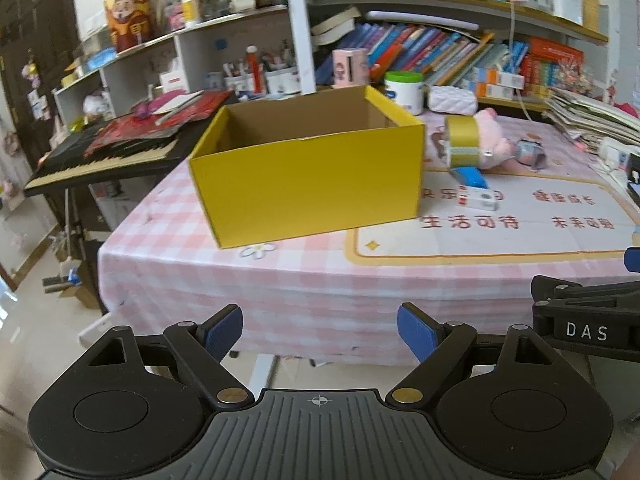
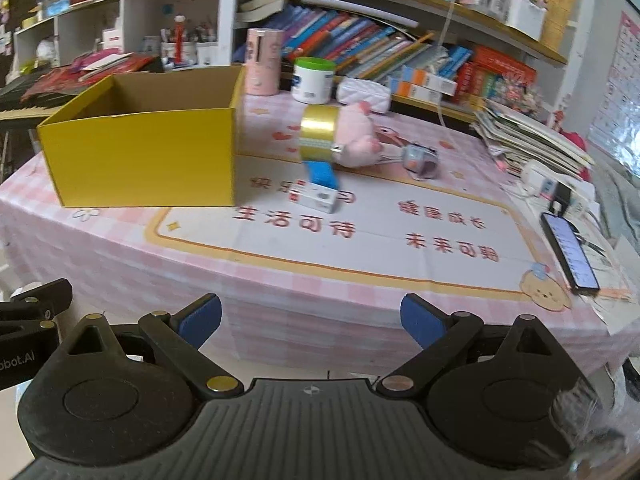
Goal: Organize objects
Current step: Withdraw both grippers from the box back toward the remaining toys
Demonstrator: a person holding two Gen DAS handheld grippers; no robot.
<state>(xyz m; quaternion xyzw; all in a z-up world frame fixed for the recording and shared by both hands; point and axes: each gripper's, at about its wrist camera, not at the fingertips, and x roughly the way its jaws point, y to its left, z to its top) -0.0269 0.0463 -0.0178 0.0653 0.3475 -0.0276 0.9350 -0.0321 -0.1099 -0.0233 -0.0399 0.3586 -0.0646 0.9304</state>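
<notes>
Yellow box [image 1: 308,176] sits open-topped on the pink checked tablecloth [image 1: 180,264], toward the left end of the table, and nothing shows inside it from either wrist view. Just to its right there's a little huddle of stuff: a gold tape roll [image 2: 318,136] standing on edge, a pink plush pig [image 2: 358,134] pressed right up against it, a blue block [image 2: 322,174] lying in front of the roll, and a small white box [image 2: 316,198] touching the blue block's near end. A greyish watch-looking thing [image 2: 420,162] lies just past the pig, too blurry to say more.

Both claws hang off the near edge of the table, well apart from all of it. Left gripper [image 1: 320,334] has its blue pads spread wide with nothing between them. Right gripper [image 2: 312,322] is the same deal, wide and holding nothing. Each one pokes into the side of the other's view, so they're side by side.

Further back: a white tub with a green lid [image 2: 313,80], a pink canister [image 2: 262,62], a phone [image 2: 570,254] lying near the right edge with its screen lit, and shelves crammed with books [image 2: 360,44].
</notes>
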